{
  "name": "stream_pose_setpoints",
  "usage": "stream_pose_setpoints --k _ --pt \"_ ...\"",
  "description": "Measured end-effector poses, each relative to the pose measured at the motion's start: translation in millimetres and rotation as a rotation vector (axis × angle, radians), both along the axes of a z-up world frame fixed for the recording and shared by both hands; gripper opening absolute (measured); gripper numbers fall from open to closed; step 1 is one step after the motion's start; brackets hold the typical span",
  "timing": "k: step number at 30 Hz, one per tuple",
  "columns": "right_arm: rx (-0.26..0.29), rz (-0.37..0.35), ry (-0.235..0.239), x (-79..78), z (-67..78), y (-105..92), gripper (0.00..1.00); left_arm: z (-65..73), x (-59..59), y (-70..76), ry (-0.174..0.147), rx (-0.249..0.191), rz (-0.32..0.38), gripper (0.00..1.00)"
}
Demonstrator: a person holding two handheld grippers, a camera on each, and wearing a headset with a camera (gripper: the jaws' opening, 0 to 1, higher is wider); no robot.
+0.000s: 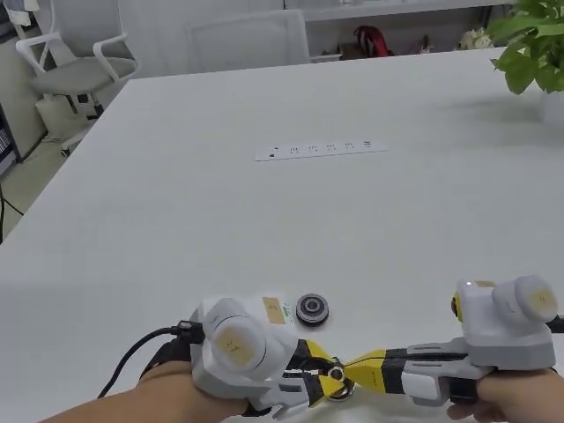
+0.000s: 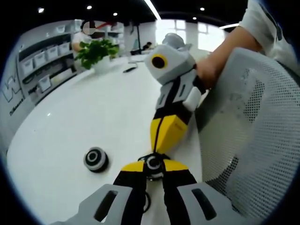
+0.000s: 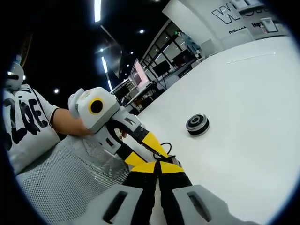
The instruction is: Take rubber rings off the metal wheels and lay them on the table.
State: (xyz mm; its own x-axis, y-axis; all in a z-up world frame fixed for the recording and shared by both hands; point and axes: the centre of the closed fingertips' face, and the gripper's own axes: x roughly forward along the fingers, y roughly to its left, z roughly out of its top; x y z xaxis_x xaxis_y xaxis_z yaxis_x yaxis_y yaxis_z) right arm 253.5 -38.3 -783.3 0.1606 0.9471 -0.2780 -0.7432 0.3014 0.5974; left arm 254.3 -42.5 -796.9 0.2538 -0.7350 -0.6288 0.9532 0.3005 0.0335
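Observation:
My left gripper (image 2: 153, 165) is shut on a small metal wheel (image 2: 153, 162) held just above the near table edge. My right gripper (image 3: 157, 165) comes in from the opposite side, tip to tip with it, its jaws shut on a thin black rubber ring (image 3: 164, 149) at that wheel. In the head view the two grippers meet low in the middle, the left gripper (image 1: 333, 379) from the left and the right gripper (image 1: 351, 368) from the right. A second wheel (image 1: 312, 308) with its black ring on lies flat on the white table (image 1: 264, 229), just beyond the grippers.
A white power strip (image 1: 322, 150) lies mid-table. A potted plant (image 1: 531, 48) stands at the far right corner. White chairs (image 1: 79, 70) stand beyond the far edge. A mesh chair back (image 2: 253, 117) is close behind the grippers.

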Motion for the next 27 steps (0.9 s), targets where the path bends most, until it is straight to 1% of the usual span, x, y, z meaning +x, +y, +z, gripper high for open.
stream_pose_setpoints --k 4,6,8,10,15,18,23,26,27 --pt "0.027 0.001 0.024 -0.6 2.3 0.8 0.00 -0.1 0.2 0.0 0.006 -0.004 0.005 0.12" --pt "0.059 0.009 0.045 -3.1 6.6 2.8 0.00 -0.1 0.5 0.0 0.008 -0.006 0.006 0.12" --pt "0.046 0.010 0.037 -2.7 4.7 2.2 0.00 -0.1 0.6 -0.1 0.010 -0.008 0.007 0.12" --pt "0.045 0.007 0.038 -2.5 4.6 2.2 0.00 -0.1 0.7 0.0 0.011 -0.009 0.007 0.12" --pt "-0.001 -0.024 0.025 3.9 -3.3 -3.4 0.00 0.0 0.4 0.1 0.002 -0.009 -0.003 0.13" --pt "-0.004 -0.034 0.029 5.3 -4.8 -4.7 0.00 0.0 0.2 0.0 -0.005 -0.009 -0.008 0.13" --pt "-0.011 -0.038 0.029 5.8 -6.1 -5.3 0.00 0.6 -1.1 -0.1 -0.001 -0.014 -0.020 0.14" --pt "-0.011 -0.037 0.032 5.7 -6.1 -5.3 0.00 2.0 -3.0 0.7 0.035 -0.033 -0.024 0.17" --pt "-0.011 -0.035 0.031 5.4 -5.9 -5.2 0.00 2.1 -3.6 0.8 0.034 -0.031 -0.025 0.18"
